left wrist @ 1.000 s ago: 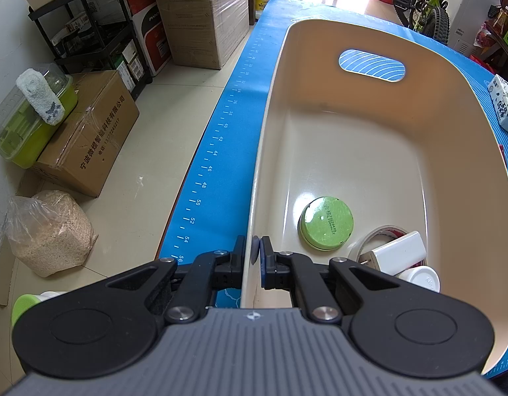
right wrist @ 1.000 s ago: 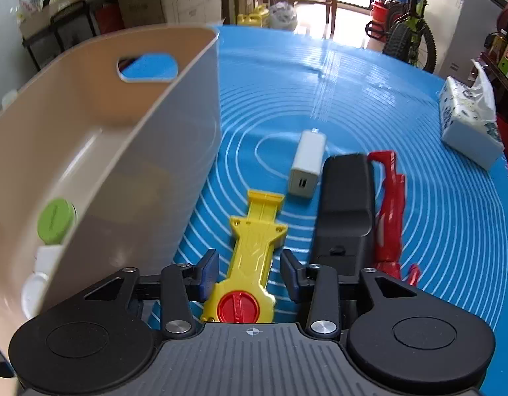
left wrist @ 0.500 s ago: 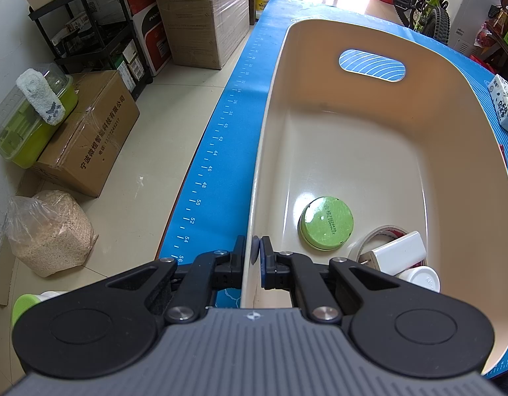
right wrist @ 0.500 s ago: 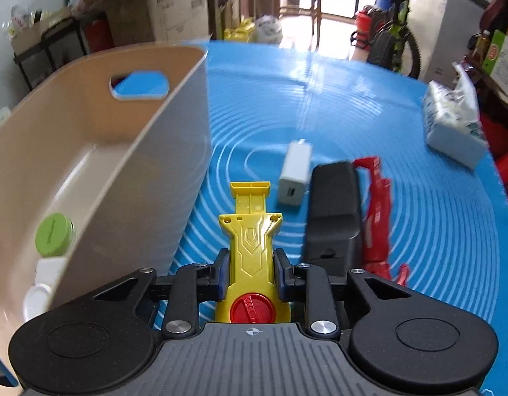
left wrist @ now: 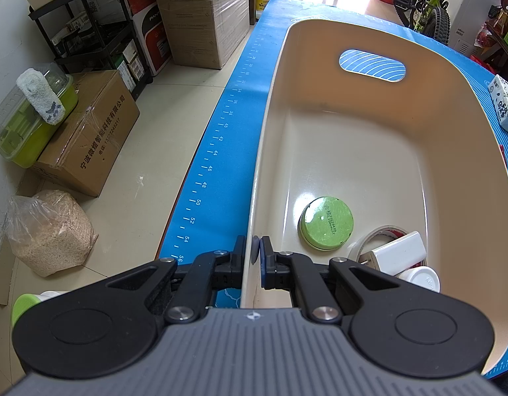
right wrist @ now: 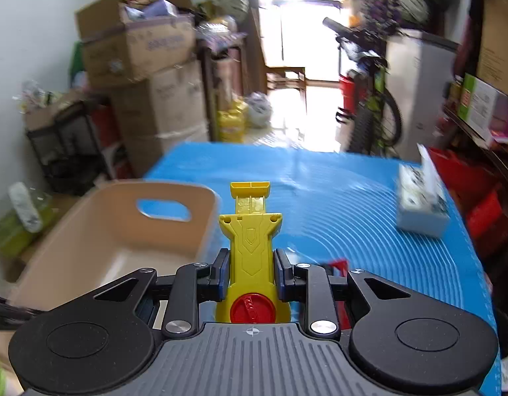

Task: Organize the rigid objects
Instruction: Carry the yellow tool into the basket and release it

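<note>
My right gripper is shut on a yellow plastic toy with a red knob and holds it up above the blue mat, to the right of the beige bin. My left gripper is shut on the near left rim of the same bin. Inside the bin lie a green round tin, a white charger, a tape roll and a white cap.
A tissue pack lies on the blue mat at the right. A red object shows just behind my right fingers. Cardboard boxes, a rack and a bag of grain stand on the floor left of the table.
My right gripper closed on the yellow toy and lifted it off the mat; the view now tilts up toward the room. The left gripper has not moved.
</note>
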The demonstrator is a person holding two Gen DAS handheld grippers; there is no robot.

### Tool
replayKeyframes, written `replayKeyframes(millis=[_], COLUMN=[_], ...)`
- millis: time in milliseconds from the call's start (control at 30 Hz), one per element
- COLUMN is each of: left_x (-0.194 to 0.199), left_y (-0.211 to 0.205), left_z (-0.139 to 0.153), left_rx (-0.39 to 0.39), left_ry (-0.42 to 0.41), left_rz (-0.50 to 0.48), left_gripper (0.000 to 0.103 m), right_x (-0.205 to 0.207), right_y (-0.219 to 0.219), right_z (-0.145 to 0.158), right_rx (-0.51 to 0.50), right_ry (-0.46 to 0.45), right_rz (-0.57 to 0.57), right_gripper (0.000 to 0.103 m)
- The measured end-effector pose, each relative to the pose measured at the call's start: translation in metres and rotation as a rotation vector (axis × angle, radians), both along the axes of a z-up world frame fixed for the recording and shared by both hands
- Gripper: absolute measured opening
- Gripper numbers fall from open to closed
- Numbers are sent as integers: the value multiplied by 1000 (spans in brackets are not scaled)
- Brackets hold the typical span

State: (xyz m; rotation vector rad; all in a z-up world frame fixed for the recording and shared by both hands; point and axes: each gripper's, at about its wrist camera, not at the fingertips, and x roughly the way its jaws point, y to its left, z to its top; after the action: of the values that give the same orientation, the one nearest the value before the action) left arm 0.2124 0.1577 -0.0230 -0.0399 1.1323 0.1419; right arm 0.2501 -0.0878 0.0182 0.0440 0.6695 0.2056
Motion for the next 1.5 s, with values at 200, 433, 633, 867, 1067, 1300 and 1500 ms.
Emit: replayKeyframes(millis=[200,433,633,867,1067,1300,1500], left_x=[0,0,0,0,0,0,0], left_y=[0,0,0,0,0,0,0], left_z=[0,0,0,0,0,0,0], left_rx=[0,1,1,1,1,0,1], left_ry=[0,0,0,0,0,0,1], left_rz=[-1,0,0,0,0,0,0], left_gripper=[9,9,9,9,9,9,9], right_x=[-7,-7,-5,-1,0,5,2], right_y=[38,85,111,122,132,134,124], right_z=[17,8,-12,-36,-56,-62,-51], right_rx=[20,-7,-43,-72,-115,-129,-99], right_ry=[-28,-1,53,153,224,266,226], right_rz=[121,227,263,274,317,320,324], right_gripper=[36,36,36,36,36,35,55])
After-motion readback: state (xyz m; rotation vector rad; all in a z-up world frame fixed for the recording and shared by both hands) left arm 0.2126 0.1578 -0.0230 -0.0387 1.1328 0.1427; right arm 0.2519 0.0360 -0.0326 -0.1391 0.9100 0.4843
